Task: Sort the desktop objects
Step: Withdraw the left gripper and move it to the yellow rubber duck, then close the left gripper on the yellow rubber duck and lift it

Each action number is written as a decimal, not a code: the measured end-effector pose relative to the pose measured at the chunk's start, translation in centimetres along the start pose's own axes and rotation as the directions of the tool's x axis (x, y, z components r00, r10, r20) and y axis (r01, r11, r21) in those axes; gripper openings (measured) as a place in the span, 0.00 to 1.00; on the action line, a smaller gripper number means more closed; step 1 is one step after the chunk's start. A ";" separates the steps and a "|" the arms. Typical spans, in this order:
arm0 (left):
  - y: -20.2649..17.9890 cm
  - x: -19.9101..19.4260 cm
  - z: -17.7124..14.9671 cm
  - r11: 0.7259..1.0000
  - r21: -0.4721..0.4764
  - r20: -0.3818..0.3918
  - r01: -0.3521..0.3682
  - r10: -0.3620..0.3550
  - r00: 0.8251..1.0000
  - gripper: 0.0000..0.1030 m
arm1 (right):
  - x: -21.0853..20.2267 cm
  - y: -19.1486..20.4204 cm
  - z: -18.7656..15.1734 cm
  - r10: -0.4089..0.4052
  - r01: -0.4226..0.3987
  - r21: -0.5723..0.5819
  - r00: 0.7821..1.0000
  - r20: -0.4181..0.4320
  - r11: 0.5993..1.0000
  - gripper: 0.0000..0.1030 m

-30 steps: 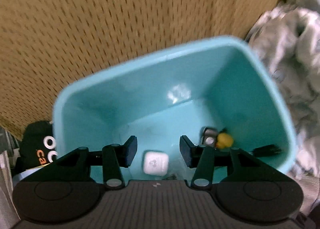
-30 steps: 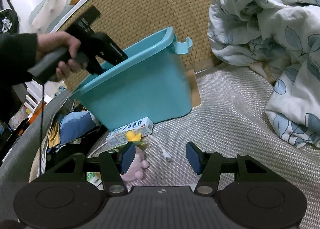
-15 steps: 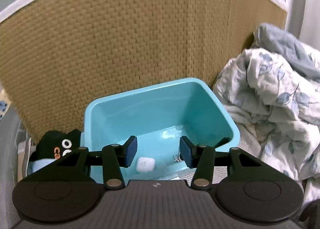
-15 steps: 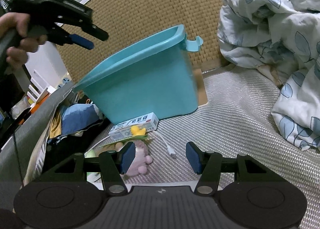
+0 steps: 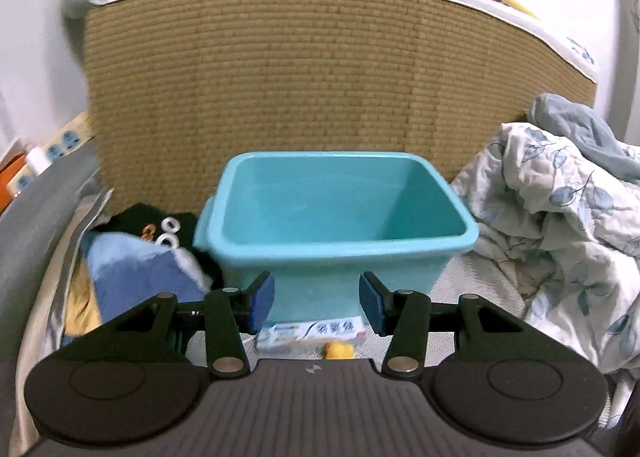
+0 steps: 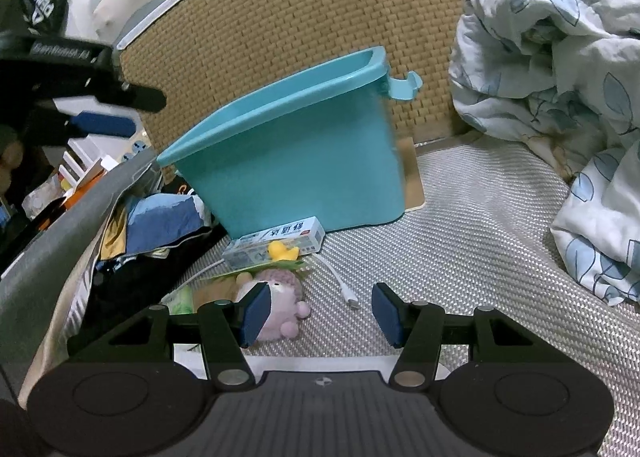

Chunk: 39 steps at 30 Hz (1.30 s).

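A teal plastic bin (image 5: 344,213) (image 6: 296,161) stands on the woven mat against the rattan headboard. In front of it lie a toothpaste box (image 5: 312,331) (image 6: 276,243), a small yellow duck (image 5: 338,349) (image 6: 282,251), a pink plush toy (image 6: 282,297) and a white cable (image 6: 340,281). My left gripper (image 5: 316,307) is open and empty, held back from the bin above the box; it also shows at the left of the right wrist view (image 6: 104,113). My right gripper (image 6: 320,315) is open and empty, low over the mat beside the plush toy.
A crumpled leaf-print quilt (image 5: 560,225) (image 6: 560,77) fills the right side. Blue and black cloth items (image 5: 132,257) (image 6: 160,221) pile up left of the bin. A grey edge (image 6: 60,225) borders the left. A rattan headboard (image 5: 320,77) rises behind.
My left gripper has pulled up and back out of the bin, leaving a white case and small items inside. My right gripper has moved slightly nearer the plush toy.
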<state>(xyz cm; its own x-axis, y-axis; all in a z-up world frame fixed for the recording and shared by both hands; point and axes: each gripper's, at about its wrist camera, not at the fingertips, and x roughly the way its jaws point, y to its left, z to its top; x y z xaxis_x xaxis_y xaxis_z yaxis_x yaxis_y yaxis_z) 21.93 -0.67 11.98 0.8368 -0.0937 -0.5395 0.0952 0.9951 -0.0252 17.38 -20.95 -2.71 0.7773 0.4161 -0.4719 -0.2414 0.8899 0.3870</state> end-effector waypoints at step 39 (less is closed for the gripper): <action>-2.5 10.8 -7.2 0.996 -0.027 -0.190 -0.091 0.084 0.978 0.53 | -0.6 -0.9 -0.1 -0.043 0.044 -0.023 0.998 0.047 0.999 0.58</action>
<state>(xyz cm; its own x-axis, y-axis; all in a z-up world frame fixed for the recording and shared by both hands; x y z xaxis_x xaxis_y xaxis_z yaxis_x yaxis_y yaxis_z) 26.86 -3.97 0.15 0.7237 -0.0025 -0.6901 0.0043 1.0000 0.0009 17.13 -22.01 -2.86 0.8136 0.3683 -0.4499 -0.2203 0.9114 0.3476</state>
